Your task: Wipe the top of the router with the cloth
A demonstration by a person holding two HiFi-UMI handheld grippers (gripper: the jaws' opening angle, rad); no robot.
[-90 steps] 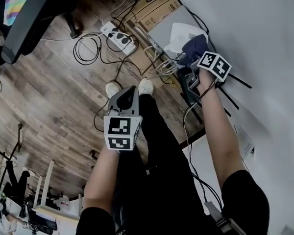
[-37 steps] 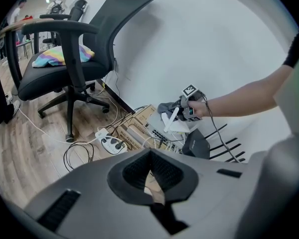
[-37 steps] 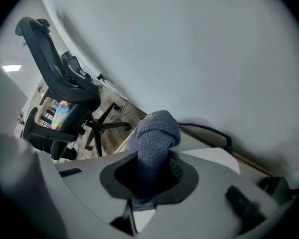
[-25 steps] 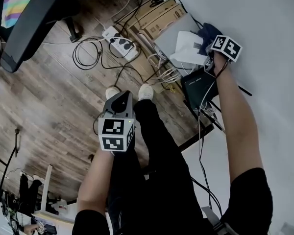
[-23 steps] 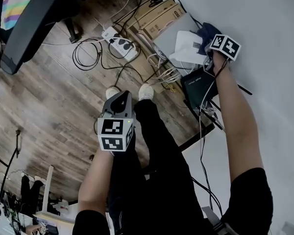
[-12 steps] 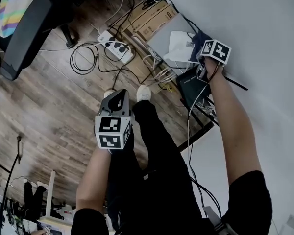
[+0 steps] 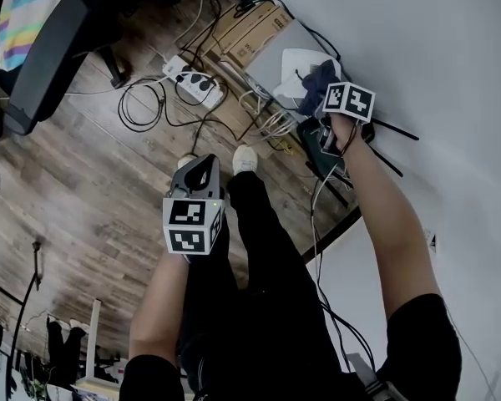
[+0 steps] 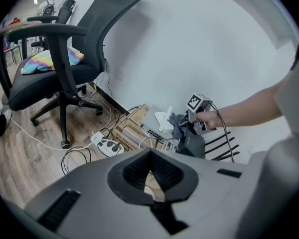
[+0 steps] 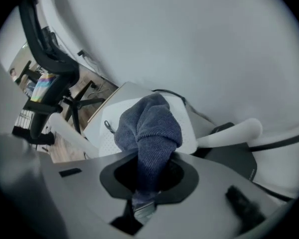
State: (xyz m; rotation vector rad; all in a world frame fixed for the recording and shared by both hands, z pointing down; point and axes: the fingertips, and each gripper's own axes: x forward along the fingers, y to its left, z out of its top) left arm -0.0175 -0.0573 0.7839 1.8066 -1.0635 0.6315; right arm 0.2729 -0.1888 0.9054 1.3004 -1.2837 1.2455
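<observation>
Router (image 9: pixel 103 136) — white, against the wall, under the cloth (image 9: pixel 149 126) | cloth is gripped in right gripper (image 9: pixel 143 203) jaws | left gripper (image 8: pixel 150 183) jaws are closed, empty | flat pressure and full-width strokes are advised — antenna (image 9: pixel 234 133) spared

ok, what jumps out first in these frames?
The right gripper stands out, fingers shut on a blue cloth bunched over the white router by the wall. Next, the tangle of cables around a power strip on the wood floor, and the left gripper hanging shut and empty over the person's legs.
</observation>
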